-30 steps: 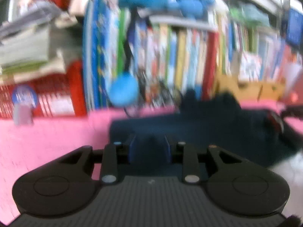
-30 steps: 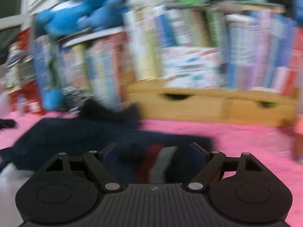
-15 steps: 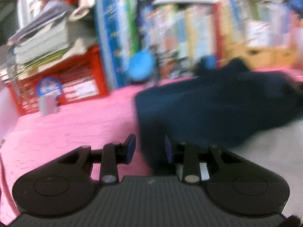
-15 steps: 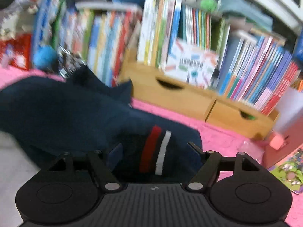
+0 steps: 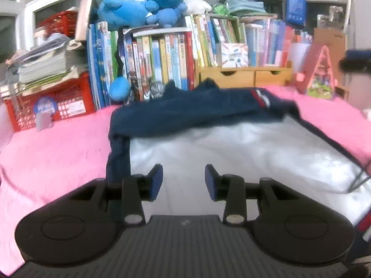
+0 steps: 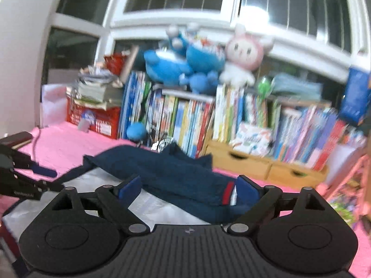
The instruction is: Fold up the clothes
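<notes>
Risk: my left gripper (image 5: 183, 180) and right gripper (image 6: 189, 190) are both opening, empty — folded navy sleeves (image 5: 192, 113) may slide off the slick grey lining (image 5: 243, 153).

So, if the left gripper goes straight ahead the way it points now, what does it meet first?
Most likely the garment's silvery-white part, right ahead of the left gripper, whose jaws are opening with nothing between them. Beyond that lies the folded-over navy part, then the row of books. Depth is hard to judge here.

Both grippers (image 5: 183, 180) (image 6: 189, 188) — fingers opening, empty
</notes>
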